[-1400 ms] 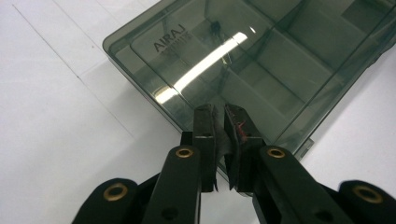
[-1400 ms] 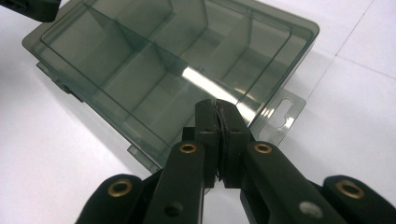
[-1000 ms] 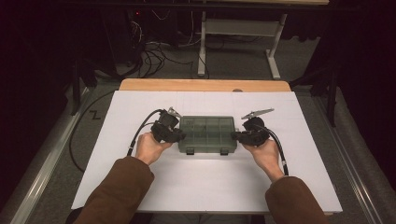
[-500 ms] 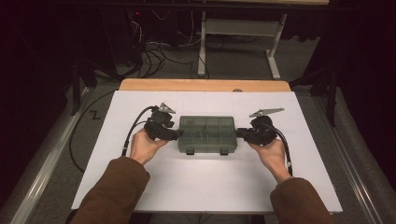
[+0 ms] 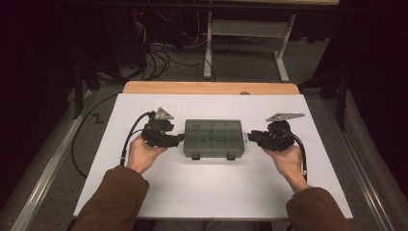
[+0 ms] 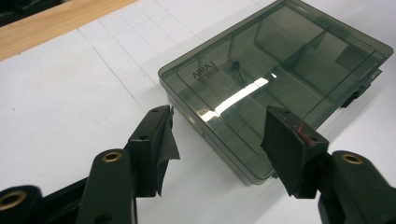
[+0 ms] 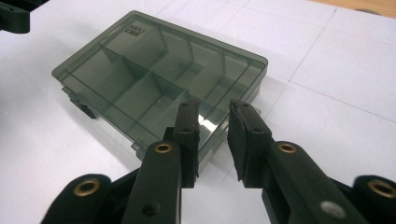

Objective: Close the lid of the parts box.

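Observation:
A smoky see-through compartment box (image 5: pixel 213 138) lies flat and closed in the middle of the white table (image 5: pixel 211 192). My left gripper (image 5: pixel 180 138) sits at its left end. Its jaws have just been opening and stand wide apart, and in the left gripper view (image 6: pixel 218 114) the box (image 6: pixel 275 70) corner lies beyond them, untouched by the pads. My right gripper (image 5: pixel 251 136) is a little off the right end. Its jaws (image 7: pixel 215 106) have just been opening too. They stand slightly apart, with nothing pinched, above the near end of the box (image 7: pixel 154 79).
A wooden strip (image 5: pixel 211 87) runs along the far table edge. Beyond it are a desk frame (image 5: pixel 240 29) and floor cables (image 5: pixel 159 57). Gripper cables trail over the table's left (image 5: pixel 127 144) and right (image 5: pixel 302 149). The other gripper (image 7: pixel 14 18) shows beyond the box.
Both grippers have let go of the box's ends and drawn back outward, the left to the left and the right to the right. The box has stayed in place.

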The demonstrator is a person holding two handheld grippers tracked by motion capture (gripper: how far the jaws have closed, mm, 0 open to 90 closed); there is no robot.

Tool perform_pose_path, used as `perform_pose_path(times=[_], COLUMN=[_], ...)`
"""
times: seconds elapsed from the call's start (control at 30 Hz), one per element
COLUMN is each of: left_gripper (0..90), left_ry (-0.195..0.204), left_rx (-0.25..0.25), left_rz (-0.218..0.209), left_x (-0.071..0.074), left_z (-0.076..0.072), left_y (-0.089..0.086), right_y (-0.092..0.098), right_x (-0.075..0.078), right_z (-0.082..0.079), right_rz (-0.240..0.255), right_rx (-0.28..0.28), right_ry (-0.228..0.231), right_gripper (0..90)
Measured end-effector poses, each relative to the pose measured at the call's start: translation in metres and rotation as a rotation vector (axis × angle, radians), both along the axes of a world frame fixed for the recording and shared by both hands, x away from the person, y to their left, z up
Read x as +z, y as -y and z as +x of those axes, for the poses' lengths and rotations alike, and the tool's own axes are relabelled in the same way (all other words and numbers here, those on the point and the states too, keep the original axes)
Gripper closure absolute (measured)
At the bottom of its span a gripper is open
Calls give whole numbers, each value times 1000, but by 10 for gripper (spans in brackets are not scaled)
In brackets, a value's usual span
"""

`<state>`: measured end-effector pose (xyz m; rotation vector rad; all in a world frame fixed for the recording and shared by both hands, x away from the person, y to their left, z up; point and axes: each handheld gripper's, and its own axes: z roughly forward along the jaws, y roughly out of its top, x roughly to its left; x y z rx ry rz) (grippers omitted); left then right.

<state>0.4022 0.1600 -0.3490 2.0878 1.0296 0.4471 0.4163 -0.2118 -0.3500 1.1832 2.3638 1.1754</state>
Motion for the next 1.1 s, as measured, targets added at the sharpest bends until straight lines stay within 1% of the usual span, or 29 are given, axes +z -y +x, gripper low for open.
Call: perform_pose_path(times=[0.1, 0.27, 0.6, 0.9, 1.1], left_gripper=[423, 418, 411, 403, 397], left_ry=[8, 21, 37, 56, 71], left_rx=[4, 20, 38, 46, 57], left_rz=[-5, -31, -56, -70, -79], left_x=[0, 0, -3, -3, -2], left_z=[-2, -7, -17, -22, -25], left_y=[-3, -11, -22, -28, -32], right_y=[1, 4, 13, 20, 23], right_x=[1, 0, -1, -3, -4], right_z=[-1, -3, -12, -16, -21], right_rz=[5, 12, 24, 40, 40], right_rx=[2, 9, 3, -7, -10], right_ry=[3, 13, 23, 29, 40], right_gripper=[731, 719, 702, 690, 679])
